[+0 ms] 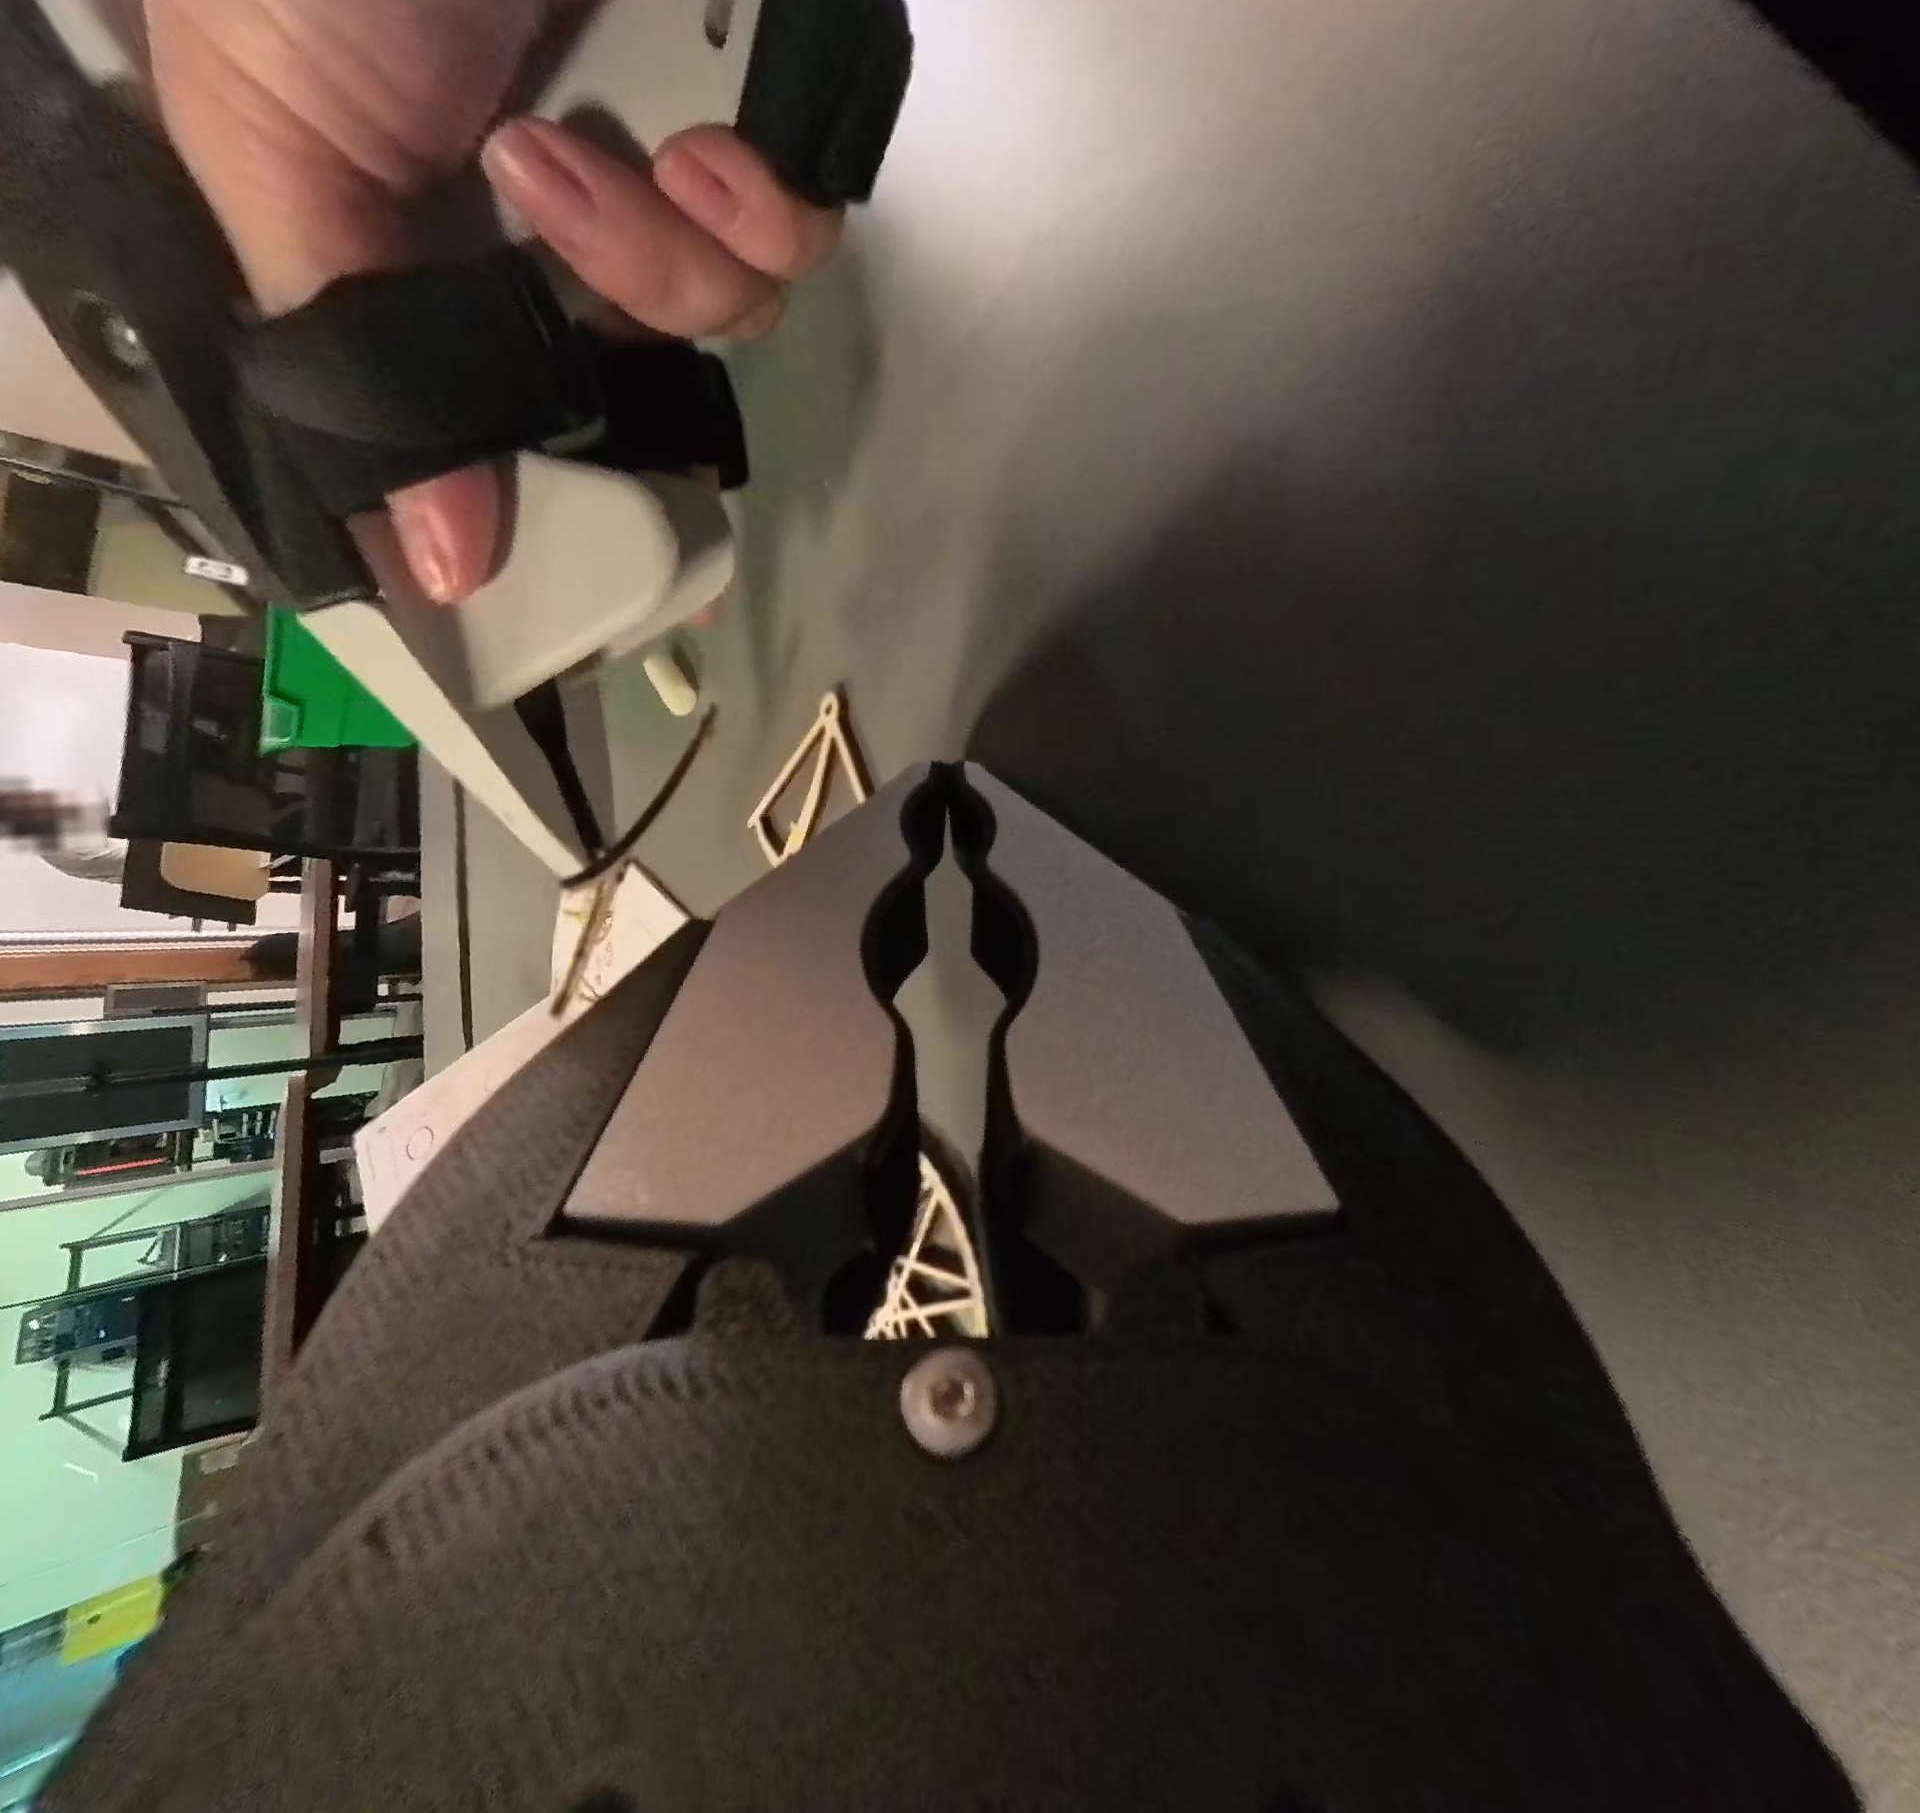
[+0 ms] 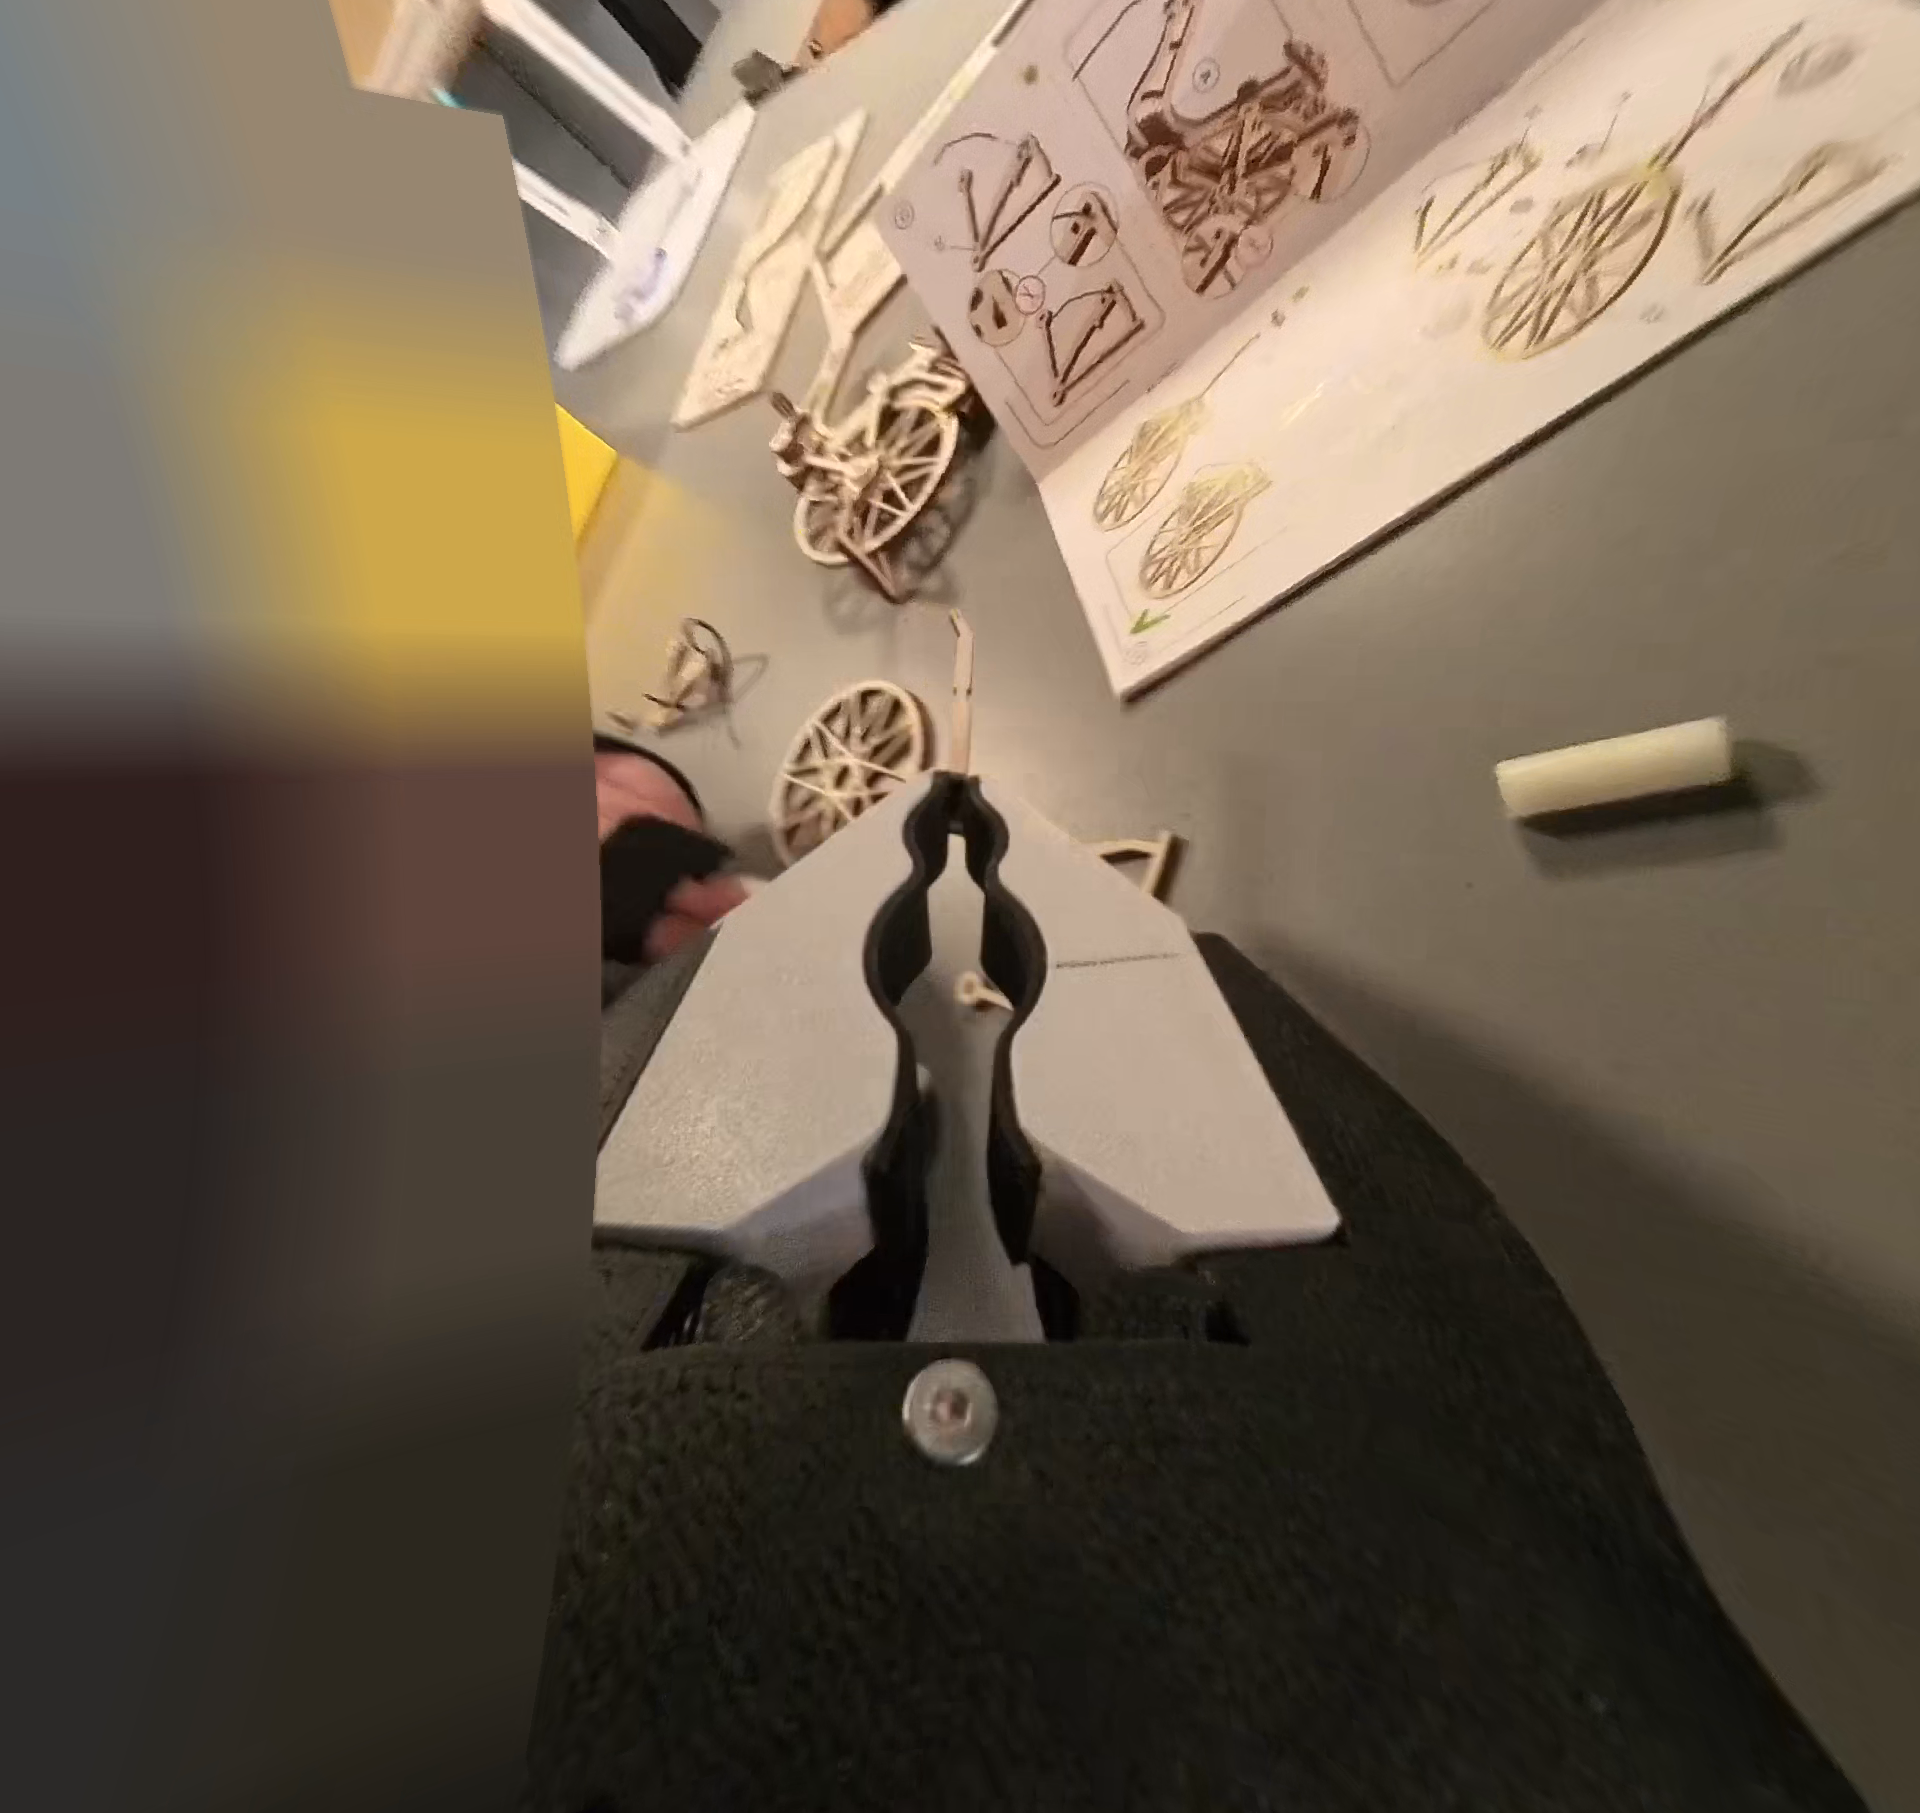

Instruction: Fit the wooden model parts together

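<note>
Right gripper (image 2: 954,792), lower centre of the right wrist view: jaws pinching a thin wooden strip (image 2: 961,693) that points up-frame from the tips. Small loose wooden part (image 2: 977,991) visible on the grey counter (image 2: 1455,1036) through the gap between the fingers.

Just beyond the tips, centre frame: loose spoked wheel (image 2: 847,776) lying flat. Right of centre: pale cylindrical peg (image 2: 1616,766). Farther up-frame: partly built wooden bicycle model (image 2: 878,475). Upper right: open instruction booklet (image 2: 1351,236).

Left gripper (image 1: 948,776), centre of the left wrist view: jaws pressed together at the tips; nothing visibly clamped there. Lattice wooden piece (image 1: 930,1264) visible low between the fingers; held or lying beyond, cannot tell. Triangular wooden frame (image 1: 810,787) on the counter just left of the tips. Upper left: hand (image 1: 343,101) gripping the other tool.

Step in hand, judged: strip picked up, not yet joined. Next move calls for locating the mating slot, aligning the strip, pressing gently; thin wood, likely to snap.
</note>
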